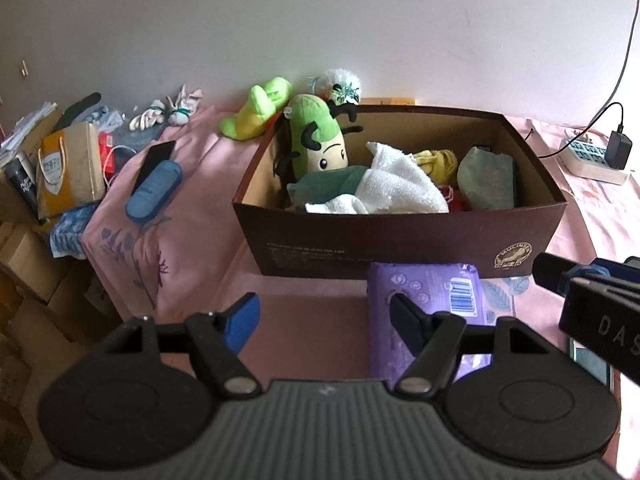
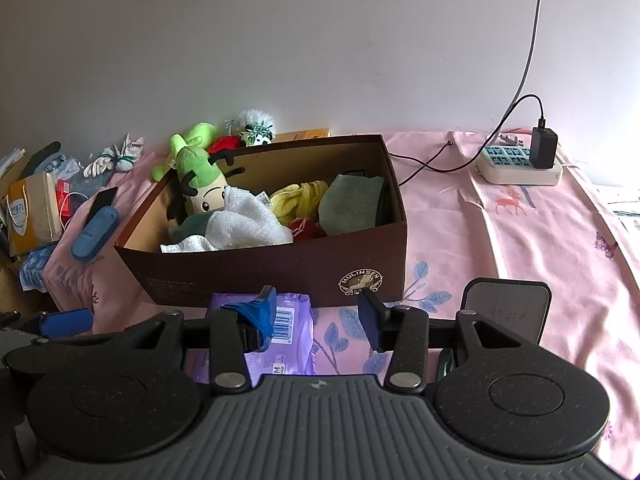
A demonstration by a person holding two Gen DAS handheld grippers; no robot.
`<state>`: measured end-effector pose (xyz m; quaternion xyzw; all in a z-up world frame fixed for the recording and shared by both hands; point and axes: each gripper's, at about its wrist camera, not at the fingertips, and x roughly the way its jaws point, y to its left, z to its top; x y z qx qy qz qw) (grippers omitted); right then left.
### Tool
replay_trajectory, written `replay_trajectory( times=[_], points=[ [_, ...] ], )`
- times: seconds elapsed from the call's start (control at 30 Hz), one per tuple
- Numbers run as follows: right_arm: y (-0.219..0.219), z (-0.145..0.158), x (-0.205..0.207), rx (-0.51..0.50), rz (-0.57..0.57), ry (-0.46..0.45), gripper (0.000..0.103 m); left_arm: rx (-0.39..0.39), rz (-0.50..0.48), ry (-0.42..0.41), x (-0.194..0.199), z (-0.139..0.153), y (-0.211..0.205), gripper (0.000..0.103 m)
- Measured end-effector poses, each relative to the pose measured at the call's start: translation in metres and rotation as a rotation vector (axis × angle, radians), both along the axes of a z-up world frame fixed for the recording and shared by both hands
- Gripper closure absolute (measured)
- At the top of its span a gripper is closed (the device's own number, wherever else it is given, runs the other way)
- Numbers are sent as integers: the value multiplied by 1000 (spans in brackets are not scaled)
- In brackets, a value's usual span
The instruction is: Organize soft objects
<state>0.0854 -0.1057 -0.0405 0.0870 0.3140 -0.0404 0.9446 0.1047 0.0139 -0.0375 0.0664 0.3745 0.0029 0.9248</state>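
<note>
A brown cardboard box (image 1: pixel 400 236) (image 2: pixel 280 268) stands on a pink bedsheet. It holds a green plush with a face (image 1: pixel 320 140) (image 2: pixel 202 188), a white towel (image 1: pixel 396 184) (image 2: pixel 244 224), a yellow cloth (image 2: pixel 298 198) and a grey-green cloth (image 1: pixel 486 178) (image 2: pixel 352 204). A light green plush (image 1: pixel 260 108) (image 2: pixel 192 140) and a white fluffy toy (image 1: pixel 340 86) (image 2: pixel 256 124) lie behind the box. A purple soft pack (image 1: pixel 428 312) (image 2: pixel 276 332) lies in front of it. My left gripper (image 1: pixel 322 320) is open and empty, its right finger over the pack. My right gripper (image 2: pixel 320 316) is open and empty above the pack's right edge.
A blue case (image 1: pixel 154 192) (image 2: pixel 94 232) and a black phone (image 1: pixel 154 158) lie left of the box. Paper bag (image 1: pixel 68 168), gloves (image 1: pixel 168 114) and clutter sit at far left. A power strip with charger (image 2: pixel 520 160) lies at back right. A grey pad (image 2: pixel 506 308) lies right of my right gripper.
</note>
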Motion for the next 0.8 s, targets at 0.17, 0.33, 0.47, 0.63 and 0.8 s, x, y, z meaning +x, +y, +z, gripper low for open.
replay_trajectory(
  times=[0.17,0.33,0.47,0.63,0.8],
  points=[
    [-2,3,-4,-11,3,-12,73,2,0,-4,-1,2,-2,30],
    [-3,6,-7,-37,4,-37,73,-8,-10,-28,-6,8,-4,30],
    [-5,6,-8,-36,3,-46,73,-22,-19,-37,-7,10,-4,30],
    [-5,4,-8,-40,-1,-46,73,-34,-18,-58,-8,8,-3,30],
    [-4,3,-8,-40,-1,-51,72,-32,-7,-126,-14,15,-1,32]
  ],
)
